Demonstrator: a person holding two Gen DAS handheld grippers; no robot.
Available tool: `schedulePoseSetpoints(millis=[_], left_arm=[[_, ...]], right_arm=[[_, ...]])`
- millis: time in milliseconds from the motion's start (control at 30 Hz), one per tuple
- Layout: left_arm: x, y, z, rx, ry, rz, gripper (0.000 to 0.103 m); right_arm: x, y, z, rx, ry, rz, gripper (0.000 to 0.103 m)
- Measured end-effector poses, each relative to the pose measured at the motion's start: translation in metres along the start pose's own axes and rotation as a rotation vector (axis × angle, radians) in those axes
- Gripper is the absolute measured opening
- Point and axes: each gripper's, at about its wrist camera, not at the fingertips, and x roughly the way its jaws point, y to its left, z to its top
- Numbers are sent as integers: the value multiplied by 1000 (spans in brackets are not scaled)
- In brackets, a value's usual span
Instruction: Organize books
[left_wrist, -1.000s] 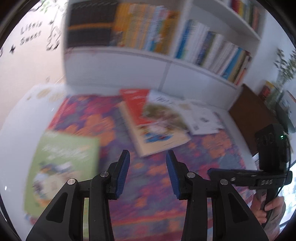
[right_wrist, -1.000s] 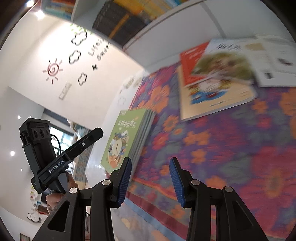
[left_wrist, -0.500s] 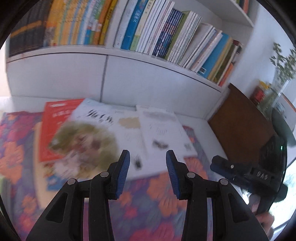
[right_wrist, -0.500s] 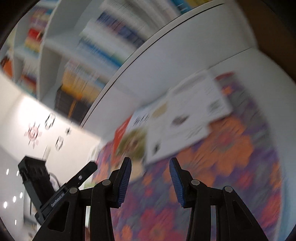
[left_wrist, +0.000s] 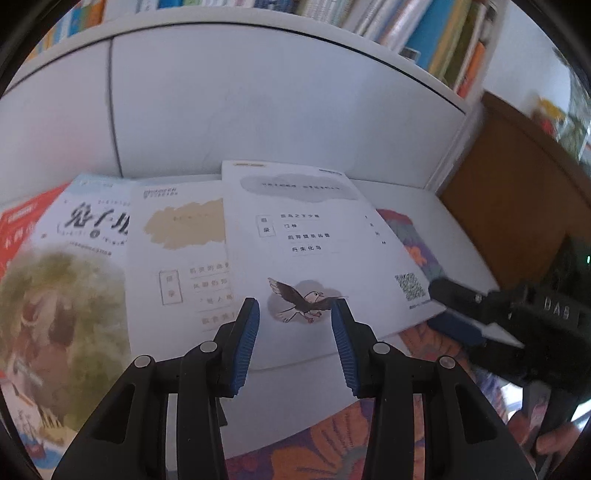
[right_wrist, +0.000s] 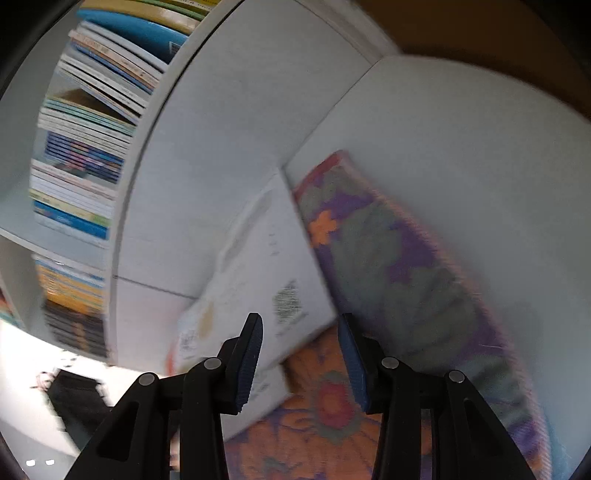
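The left tool (left_wrist: 294, 318) hangs over the white booklet with the bird drawing (left_wrist: 310, 254); its blue pads stand apart with a moderate gap and nothing is between them. This booklet lies on top of a row of overlapping books: a white one with a beige patch (left_wrist: 177, 266), a picture book with large black characters (left_wrist: 74, 280) and a red book (left_wrist: 18, 229) at the far left. All lie on a flowered cloth (left_wrist: 332, 435) on the white tabletop (left_wrist: 436, 221), before a white bookshelf (left_wrist: 240, 92). The right tool (right_wrist: 301, 325) is near the booklet's corner with the printed code (right_wrist: 288, 299), jaws also parted and empty. That view is blurred.
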Motion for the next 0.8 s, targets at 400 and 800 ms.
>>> schedulePoseSetpoints(millis=[400,800], left_arm=[[-4,14,-1,-30,8,-108,38],[-6,9,-8,16,-19,-81,41]], right_arm=[[-6,19,-10,-186,-151,192,25],[10,4,-11,-143,-110,165,8]])
